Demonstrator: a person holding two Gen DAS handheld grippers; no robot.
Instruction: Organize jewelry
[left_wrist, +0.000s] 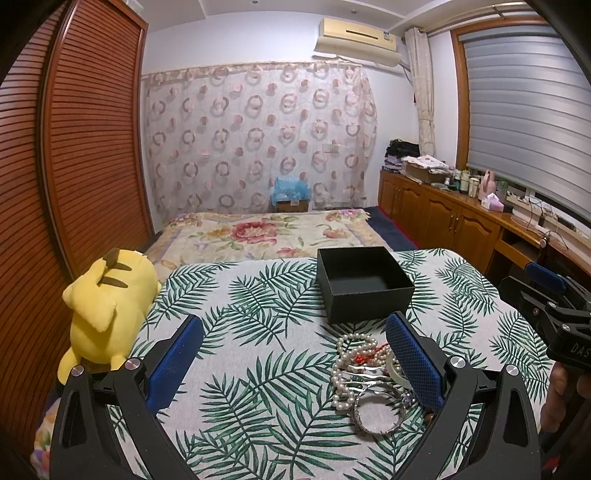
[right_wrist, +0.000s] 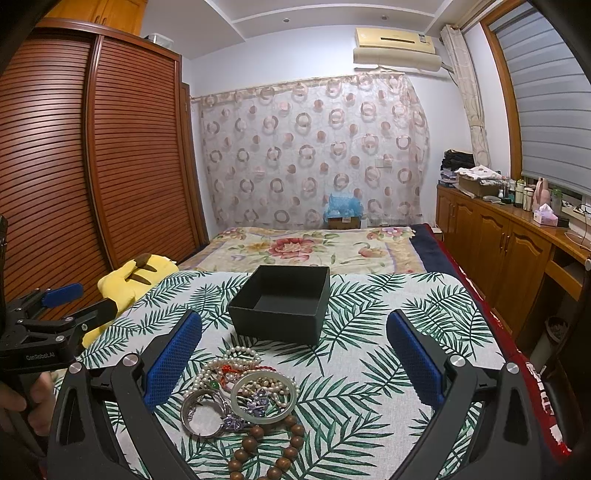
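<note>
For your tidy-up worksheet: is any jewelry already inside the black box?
No. The black box shows only its bare floor; the jewelry pile lies on the cloth before it.

- The black box (right_wrist: 280, 314) stood open and empty, upright on the leaf-print cloth.
- The jewelry pile (right_wrist: 240, 395) lay just in front of it, apart from it: a pearl strand (left_wrist: 345, 369), a silver bangle (right_wrist: 201, 415), a pale jade bangle (right_wrist: 264, 395), and brown wooden beads (right_wrist: 273, 450), all tangled together.

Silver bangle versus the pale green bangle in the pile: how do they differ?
The silver bangle is shiny patterned metal; the pale green bangle is smooth and milky. The silver bangle frames bare cloth, while the pale green bangle rings pearls and purple beads. The silver one lies nearer the left gripper. Both lie flat, touching.
</note>
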